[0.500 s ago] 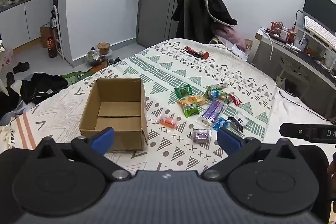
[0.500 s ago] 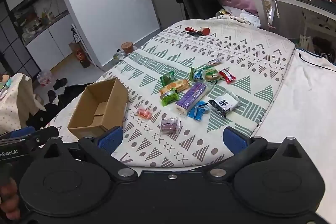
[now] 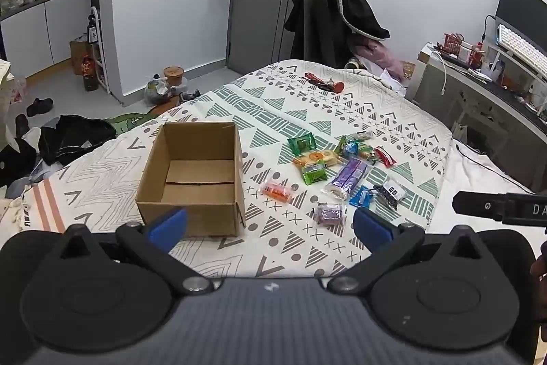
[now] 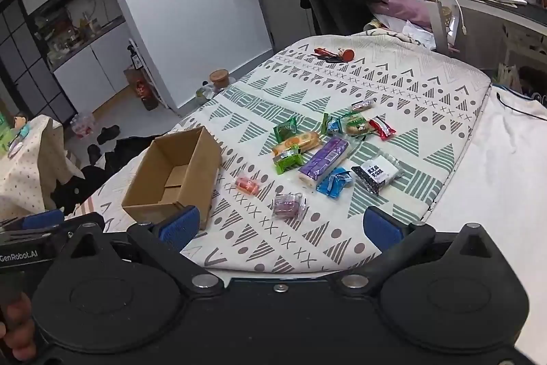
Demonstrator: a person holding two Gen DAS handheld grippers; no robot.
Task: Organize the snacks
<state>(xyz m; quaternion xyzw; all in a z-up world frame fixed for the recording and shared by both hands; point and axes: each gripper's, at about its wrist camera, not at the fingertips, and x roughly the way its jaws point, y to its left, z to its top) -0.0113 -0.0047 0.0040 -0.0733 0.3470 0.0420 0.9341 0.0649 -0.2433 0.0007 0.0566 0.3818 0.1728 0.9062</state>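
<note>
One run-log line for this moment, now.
left tongs open, empty | right tongs open, empty | cardboard box empty | snacks loose on bedspread

"GenRobot.AI" on left tool (image 4: pixel 44 221) body; "DA", cut off, on right tool (image 3: pixel 459 202) body.

On the patterned bed (image 4: pixel 393 81) an open cardboard box (image 4: pixel 174 173) sits empty, with wrapped snacks (image 4: pixel 328 149) scattered well to its right. A purple packet (image 4: pixel 289 206) lies nearest the right gripper (image 4: pixel 279 228), whose blue-padded jaws stand wide apart above the bed's edge, holding nothing.
</note>
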